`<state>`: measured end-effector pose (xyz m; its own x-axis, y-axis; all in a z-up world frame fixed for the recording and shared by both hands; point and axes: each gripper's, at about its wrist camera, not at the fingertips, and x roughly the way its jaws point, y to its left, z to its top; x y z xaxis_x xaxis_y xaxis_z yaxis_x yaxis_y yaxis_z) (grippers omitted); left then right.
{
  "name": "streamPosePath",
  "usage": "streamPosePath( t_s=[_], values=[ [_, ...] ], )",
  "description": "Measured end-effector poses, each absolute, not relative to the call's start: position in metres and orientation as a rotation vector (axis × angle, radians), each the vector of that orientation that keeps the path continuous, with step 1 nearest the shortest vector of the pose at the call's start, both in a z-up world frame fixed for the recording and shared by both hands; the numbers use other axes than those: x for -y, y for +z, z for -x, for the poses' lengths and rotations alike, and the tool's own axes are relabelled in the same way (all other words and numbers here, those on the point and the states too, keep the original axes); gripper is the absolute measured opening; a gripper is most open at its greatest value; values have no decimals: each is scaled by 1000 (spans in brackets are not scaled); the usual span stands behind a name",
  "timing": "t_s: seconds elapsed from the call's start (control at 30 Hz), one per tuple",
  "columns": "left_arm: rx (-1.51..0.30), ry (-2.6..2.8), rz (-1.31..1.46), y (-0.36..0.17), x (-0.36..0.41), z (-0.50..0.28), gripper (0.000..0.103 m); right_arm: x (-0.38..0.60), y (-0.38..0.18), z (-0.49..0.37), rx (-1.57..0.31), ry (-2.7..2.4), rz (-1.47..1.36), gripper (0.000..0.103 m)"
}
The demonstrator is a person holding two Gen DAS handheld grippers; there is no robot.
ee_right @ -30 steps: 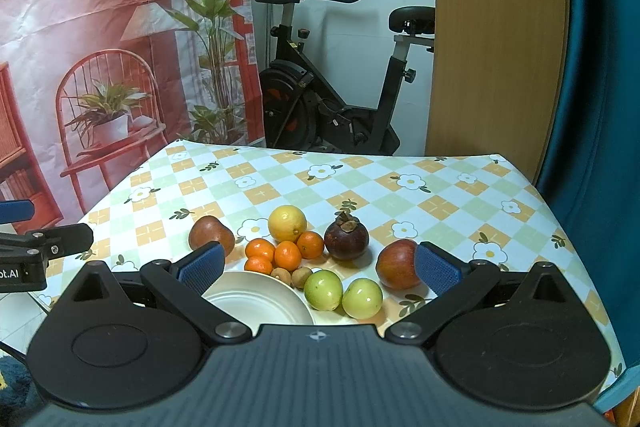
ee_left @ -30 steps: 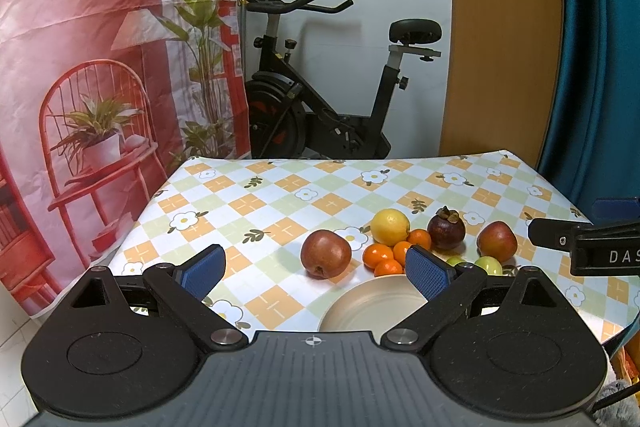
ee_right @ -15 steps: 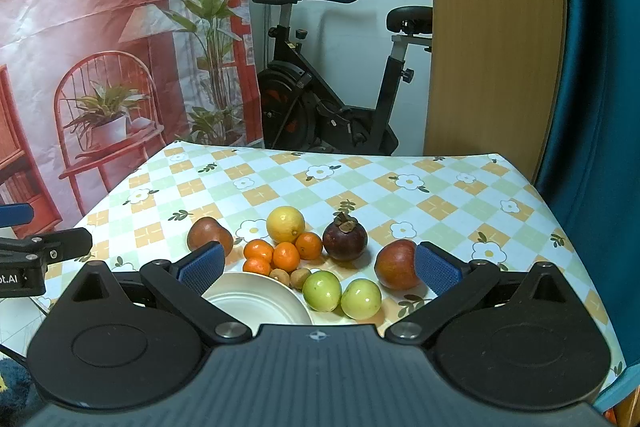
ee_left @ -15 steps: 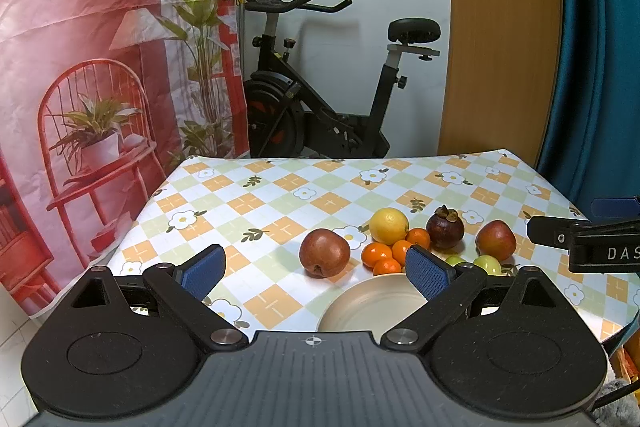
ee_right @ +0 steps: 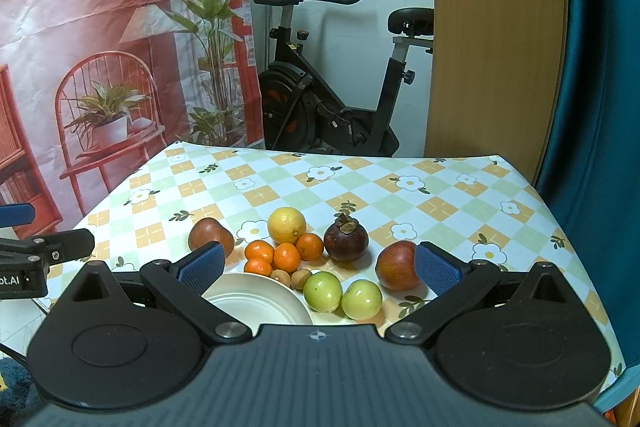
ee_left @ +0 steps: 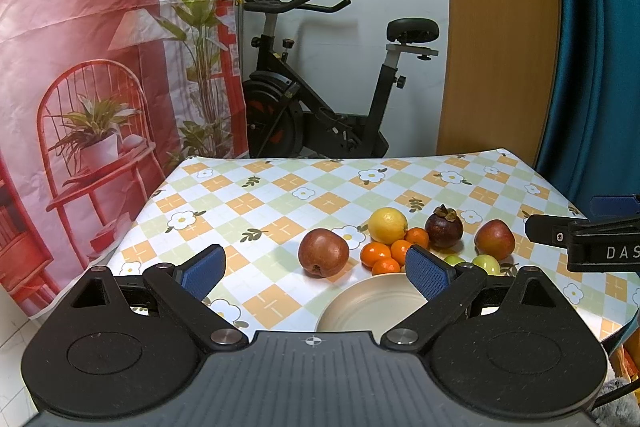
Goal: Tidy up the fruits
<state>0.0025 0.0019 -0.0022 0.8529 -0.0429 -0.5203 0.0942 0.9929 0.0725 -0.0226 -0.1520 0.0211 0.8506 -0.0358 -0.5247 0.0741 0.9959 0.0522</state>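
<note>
A table (ee_right: 440,187) under a checked, flowered cloth fills the middle of both views, with an exercise bike (ee_right: 328,95) standing behind its far edge. Near the front edge sits a white plate (ee_right: 256,301) with nothing on it. The left gripper (ee_left: 316,271) hangs above the plate's left side with its fingers spread wide and nothing between them; the right gripper (ee_right: 316,269) is likewise wide open and holds nothing, raised over the fruit. All the fruit lies on the cloth just behind and to the right of the plate. One red apple (ee_right: 211,235) is at the left end of the group, another red apple (ee_right: 396,265) at the right end. A yellow lemon (ee_right: 286,225) and a dark mangosteen (ee_right: 346,241) sit at the back. Two green fruits (ee_right: 340,295) lie side by side at the front, right of the plate. Four small oranges (ee_right: 286,255) cluster below the lemon, and two little brown fruits (ee_right: 290,277) touch the plate's far rim.
</note>
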Motion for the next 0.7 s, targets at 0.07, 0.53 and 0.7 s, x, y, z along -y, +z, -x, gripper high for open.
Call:
streamPosePath(
  t_s=[0.07,0.53,0.7],
  values=[
    [-545,-72,-97,-2,-2,-3,98,152,21,23,-551,-58,-72,103],
    [-545,-81,-87,-3,-3,-3,98,152,20,23,-549,-59,-70,103],
    [-552,-81,-79,-3,-5,-5,98,152,24,21,-554,-58,-72,103]
  ],
)
